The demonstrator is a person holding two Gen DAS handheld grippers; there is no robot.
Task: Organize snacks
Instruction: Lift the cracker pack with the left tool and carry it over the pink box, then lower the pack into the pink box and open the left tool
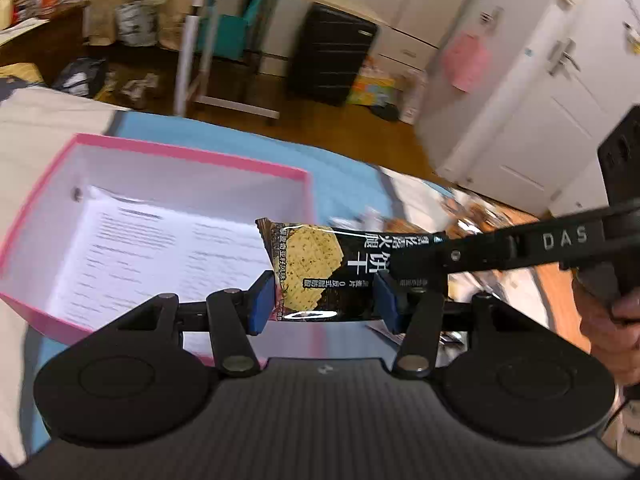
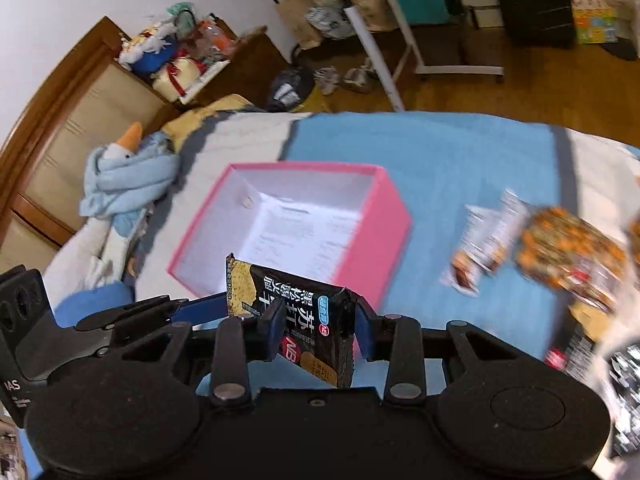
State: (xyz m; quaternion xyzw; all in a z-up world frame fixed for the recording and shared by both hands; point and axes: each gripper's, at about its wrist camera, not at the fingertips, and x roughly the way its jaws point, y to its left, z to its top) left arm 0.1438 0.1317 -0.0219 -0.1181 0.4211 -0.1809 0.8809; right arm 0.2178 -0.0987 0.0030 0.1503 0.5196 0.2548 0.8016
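A black cracker packet (image 1: 320,276) hangs over the near right corner of the pink box (image 1: 180,152). My left gripper (image 1: 325,300) has its blue pads on both sides of the packet's lower part. My right gripper (image 2: 316,330) is shut on the same packet (image 2: 296,316); in the left wrist view its finger (image 1: 480,254) reaches in from the right and pinches the packet's right end. The pink box (image 2: 384,232) is open, with a printed sheet (image 2: 304,236) on its floor. More snack packets (image 2: 532,248) lie on the blue cloth to the right.
The box stands on a blue cloth (image 2: 460,160) spread over a bed. A stuffed goose (image 2: 128,176) in a blue towel lies at the left. Behind are a white folding table (image 2: 400,40), a black suitcase (image 1: 332,56), bags and a wood floor.
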